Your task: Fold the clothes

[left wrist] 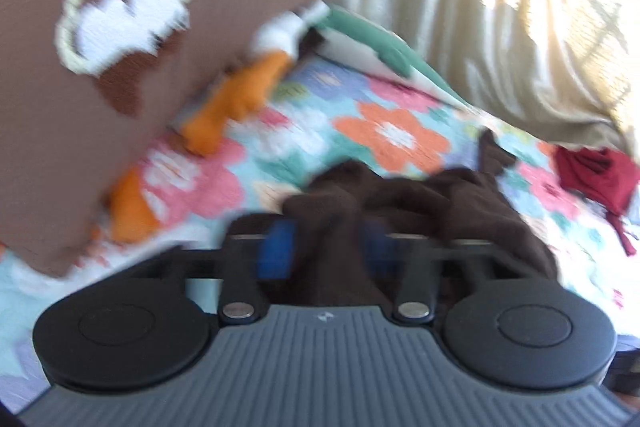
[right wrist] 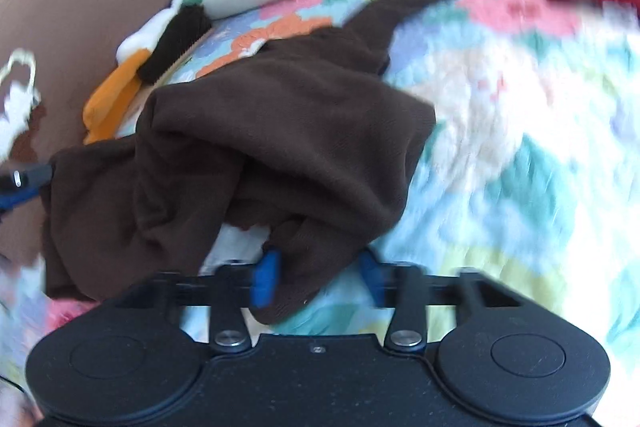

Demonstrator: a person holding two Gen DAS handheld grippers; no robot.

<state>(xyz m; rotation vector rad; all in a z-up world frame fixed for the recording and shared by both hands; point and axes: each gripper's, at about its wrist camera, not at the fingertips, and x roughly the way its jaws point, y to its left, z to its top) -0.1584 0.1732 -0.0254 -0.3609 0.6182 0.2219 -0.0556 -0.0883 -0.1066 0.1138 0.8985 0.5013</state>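
Garment: a dark brown garment [right wrist: 280, 131] lies bunched on the flowered bedspread [right wrist: 520, 155], toward the pillow end of the bed, its long axis running from the brown pillow [right wrist: 92, 7] side across to the open middle of the bed.
Left gripper [left wrist: 328, 247]: jaws stand apart with brown cloth lying between the blue pads [left wrist: 276, 247]; the pads do not seem to press on it, though blur makes this uncertain.
Right gripper [right wrist: 318, 281]: jaws also apart, a hanging fold of the garment between them; no firm pinch shows.
Key relation: each gripper sits at one end of the garment, left at the pillow end, right at the near edge.
Judgement: both need to close on cloth before a fold can be carried over.
Nearby: a red garment [left wrist: 596, 175] lies apart, toward the curtain [left wrist: 520, 7].
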